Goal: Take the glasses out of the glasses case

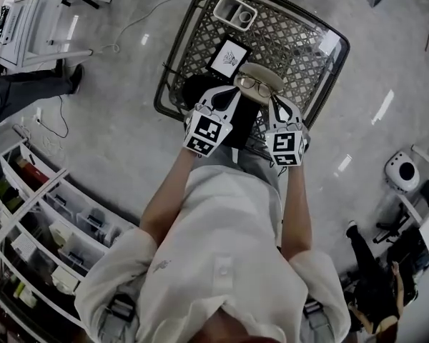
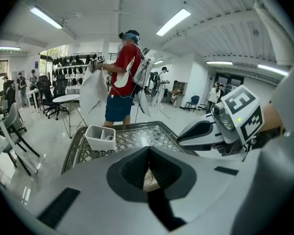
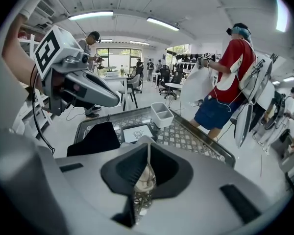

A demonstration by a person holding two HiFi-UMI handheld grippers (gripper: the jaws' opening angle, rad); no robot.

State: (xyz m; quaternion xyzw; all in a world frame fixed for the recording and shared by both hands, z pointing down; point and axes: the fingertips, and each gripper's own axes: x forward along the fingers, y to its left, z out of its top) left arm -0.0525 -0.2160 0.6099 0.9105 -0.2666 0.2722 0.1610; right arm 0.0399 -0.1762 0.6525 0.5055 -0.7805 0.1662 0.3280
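The beige glasses case lies open on the lattice table, and the wire-rimmed glasses rest in it. My left gripper meets the case from its left side. In the left gripper view the jaws stand together with a beige piece of the case pinched low between them. My right gripper is at the case's near right edge. In the right gripper view its jaws also meet, and a thin rim of the glasses over beige shows between them.
A white two-part tray stands at the table's far side, with a patterned card in front of it and a black cloth left of the case. A person in a red shirt stands past the table. Shelving lines the left.
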